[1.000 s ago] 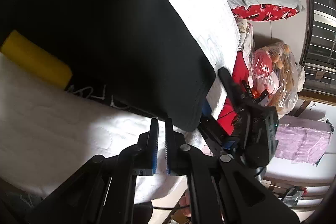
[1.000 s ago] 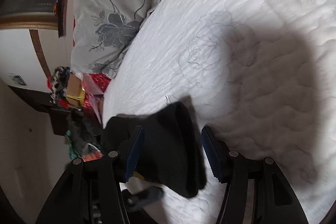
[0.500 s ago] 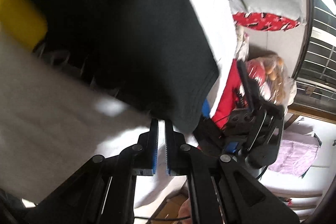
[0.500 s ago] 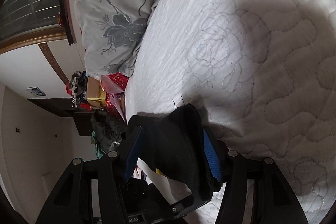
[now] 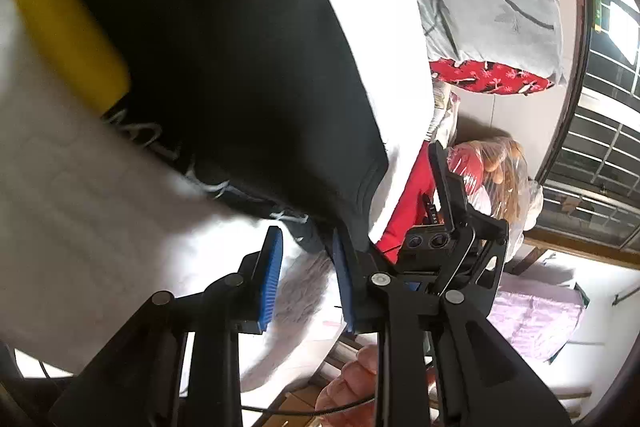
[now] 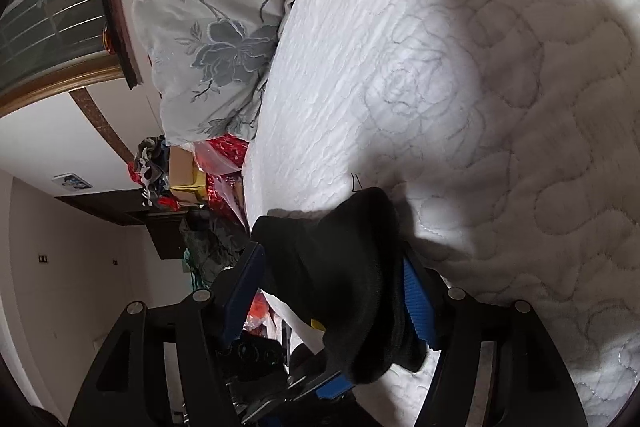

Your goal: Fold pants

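A: Since a second earlier, the left gripper (image 5: 306, 279) had gone from fingers pressed nearly together to fingers spread, with a gap between the two blue ribbed pads. What did it hold?

B: Nothing. The hem of the pants (image 5: 224, 59) hung just above the gap, beside the right-hand pad; touching or not, I could not tell. Frame was motion-blurred.

A: Fabric?

B: Pants: black, soft knit, stitched hem, one yellow patch (image 5: 68, 43) and white lettering along the lower edge. They lay on the bed (image 5: 80, 211), a white quilted cover with a stitched flower pattern.

A: Right side?

B: The right gripper (image 6: 328, 299) was pinching a bunched black corner of the pants (image 6: 340, 267) between its two blue pads, at the edge of the bed (image 6: 480, 87). Cloth filled the gap and drooped below the pads.

A: Counts?

B: Two grippers, two pads each. One pair of pants. One grey pillow (image 6: 200, 27) with a printed flower branch at the head end, one red patterned cushion (image 5: 492, 81) under it. One clear plastic bag (image 5: 496, 171) of items beside the bed.

A: Pose?

B: Left gripper pointed across the bed from its side edge; bare fingers (image 5: 352, 383) showed under it. The right gripper (image 5: 452, 227) sat just beyond the hem in that view.
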Available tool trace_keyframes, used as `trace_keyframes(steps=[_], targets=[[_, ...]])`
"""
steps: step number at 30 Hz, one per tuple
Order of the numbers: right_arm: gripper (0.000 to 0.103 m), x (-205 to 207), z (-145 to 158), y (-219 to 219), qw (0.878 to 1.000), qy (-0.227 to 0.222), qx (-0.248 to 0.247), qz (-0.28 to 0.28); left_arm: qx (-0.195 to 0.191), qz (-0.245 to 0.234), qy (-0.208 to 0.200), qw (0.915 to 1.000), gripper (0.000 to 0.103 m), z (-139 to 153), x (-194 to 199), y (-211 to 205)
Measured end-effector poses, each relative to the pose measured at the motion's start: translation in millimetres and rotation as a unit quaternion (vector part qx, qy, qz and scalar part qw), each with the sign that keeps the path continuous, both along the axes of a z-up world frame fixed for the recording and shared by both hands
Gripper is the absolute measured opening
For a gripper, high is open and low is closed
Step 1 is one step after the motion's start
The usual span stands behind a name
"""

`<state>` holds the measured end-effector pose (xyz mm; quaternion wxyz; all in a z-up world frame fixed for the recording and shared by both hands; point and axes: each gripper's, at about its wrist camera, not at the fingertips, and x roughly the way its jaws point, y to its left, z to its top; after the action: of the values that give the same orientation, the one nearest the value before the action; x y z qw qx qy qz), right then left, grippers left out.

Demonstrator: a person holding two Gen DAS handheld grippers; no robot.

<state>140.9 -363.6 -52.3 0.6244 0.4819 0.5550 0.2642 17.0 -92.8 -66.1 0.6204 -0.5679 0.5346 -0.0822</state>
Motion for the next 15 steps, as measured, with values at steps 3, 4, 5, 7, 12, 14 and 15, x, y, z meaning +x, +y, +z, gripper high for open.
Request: trace_keyframes(steps=[3,4,5,7,12,14,15], targets=[[0.068,0.3,0.7,1.7,1.000,0.004,-0.006,0.005,-0.005,0.007,0.017,0.9998,0.032,-7.6,4.3,2.6],[0.068,0.2,0.8,1.6,1.000,0.006,-0.007,0.006,-0.003,0.011,0.020,0.9997,0.032,-8.9,4.7,5.5],[0.068,-0.2,0.8,1.3,1.000,0.008,-0.006,0.005,-0.006,0.015,0.021,0.9997,0.034,-10.2,7.1,5.8],[0.068,-0.8,-0.1,1.2,1.000,0.011,-0.005,0.005,-0.004,0.016,0.029,0.9994,0.036,-13.8,12.3,4.2],[0.070,0.3,-0.2,3.6,1.000,0.007,-0.008,0.000,0.028,-0.005,0.020,0.9994,0.038,-11.2,27.0,-17.4],[0.070,0.5,1.4,6.8,1.000,0.000,-0.024,-0.005,0.020,-0.010,0.026,0.9994,0.038,-12.6,28.5,-15.7],[0.067,0.0,1.8,7.5,1.000,-0.002,-0.028,-0.008,0.007,-0.018,0.035,0.9992,0.034,-15.0,32.4,-15.8]])
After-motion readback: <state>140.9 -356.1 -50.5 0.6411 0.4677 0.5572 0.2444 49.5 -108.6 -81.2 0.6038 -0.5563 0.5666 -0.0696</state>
